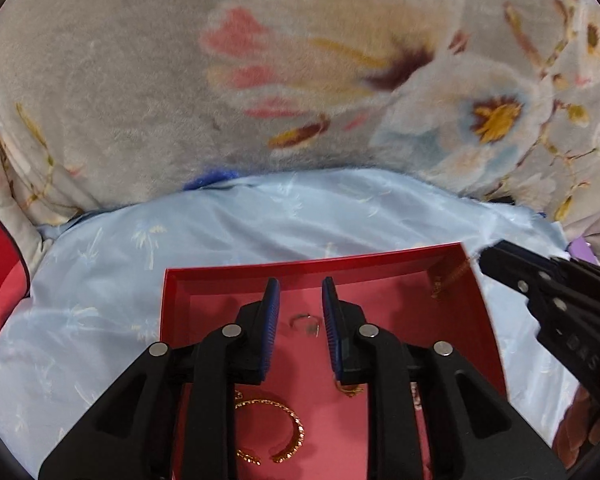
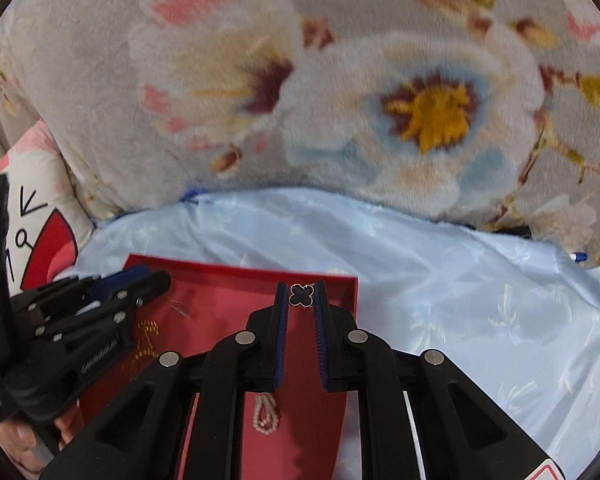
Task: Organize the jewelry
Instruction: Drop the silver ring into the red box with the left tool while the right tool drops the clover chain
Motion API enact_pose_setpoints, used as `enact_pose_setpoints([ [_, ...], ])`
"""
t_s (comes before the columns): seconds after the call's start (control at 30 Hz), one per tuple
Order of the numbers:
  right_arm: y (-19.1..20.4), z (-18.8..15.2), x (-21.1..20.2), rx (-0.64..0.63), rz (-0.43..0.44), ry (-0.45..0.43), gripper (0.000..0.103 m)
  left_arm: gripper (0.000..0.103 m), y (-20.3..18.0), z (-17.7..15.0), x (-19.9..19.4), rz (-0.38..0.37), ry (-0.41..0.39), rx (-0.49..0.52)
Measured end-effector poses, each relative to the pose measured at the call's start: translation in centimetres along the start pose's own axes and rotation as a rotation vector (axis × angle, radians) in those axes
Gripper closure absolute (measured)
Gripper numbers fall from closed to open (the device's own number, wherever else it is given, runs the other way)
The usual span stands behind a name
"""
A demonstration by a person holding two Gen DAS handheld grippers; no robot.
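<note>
Pinching a black clover-shaped charm (image 2: 301, 295) between its blue pads, the right gripper (image 2: 301, 296) holds it at the fingertips, over the far wall of the red box (image 2: 240, 270). From the right wrist camera the charm sits at about 12 o'clock from the gripper body, and a small loop of pearls (image 2: 265, 412) lies on the box floor toward 6 o'clock, between the fingers' bases. The left gripper (image 1: 300, 300) hangs over the same box (image 1: 312, 262) with its jaws apart and nothing between them. A thin silver ring (image 1: 306, 322) lies on the pink floor in that gap. A gold open bangle (image 1: 276, 432) lies toward 6 o'clock, and a gold chain (image 1: 450, 278) hangs at the box's 2 o'clock corner. The box rests on a pale blue cloth (image 1: 260, 216), with a flowered blanket (image 1: 180, 80) behind at 12 o'clock.
</note>
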State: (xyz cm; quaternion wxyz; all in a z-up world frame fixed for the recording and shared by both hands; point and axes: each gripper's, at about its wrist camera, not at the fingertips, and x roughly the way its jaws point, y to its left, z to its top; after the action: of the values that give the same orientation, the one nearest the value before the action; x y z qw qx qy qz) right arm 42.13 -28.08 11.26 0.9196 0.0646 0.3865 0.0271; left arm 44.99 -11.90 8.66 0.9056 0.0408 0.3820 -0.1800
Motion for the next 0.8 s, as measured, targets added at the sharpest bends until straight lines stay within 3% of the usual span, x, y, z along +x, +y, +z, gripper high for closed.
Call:
enact_pose_setpoints([
  [0.07,0.0,-0.9,-0.2,-0.002,0.004,0.001,0.09,0.055,0.4,-0.3,0.6,0.016,0.013,-0.016],
  [0.13,0.1,-1.5,-0.9,-0.013,0.001,-0.014,0.087,0.043,0.9,-0.6,0.6,0.044,0.006,-0.041],
  [0.33,0.8,-3.6,-6.6,-0.026,0.065,-0.094,0.076,0.037,2.3,-2.2,-4.0,0.051,-0.054,-0.074],
  [0.47,1.0,-6.8,-11.6,-0.034,0.093,-0.146,0.068,0.033,2.2,-5.3,-8.7,0.052,-0.098,-0.053],
  [0.57,1.0,-10.4,-14.7,-0.046,0.102,-0.159,0.067,0.032,1.8,-8.5,-11.8,0.076,-0.115,-0.01],
  [0.8,1.3,-19.9,-19.3,-0.092,0.026,-0.127,0.067,0.031,1.9,-17.2,-15.4,0.047,-0.044,-0.009],
])
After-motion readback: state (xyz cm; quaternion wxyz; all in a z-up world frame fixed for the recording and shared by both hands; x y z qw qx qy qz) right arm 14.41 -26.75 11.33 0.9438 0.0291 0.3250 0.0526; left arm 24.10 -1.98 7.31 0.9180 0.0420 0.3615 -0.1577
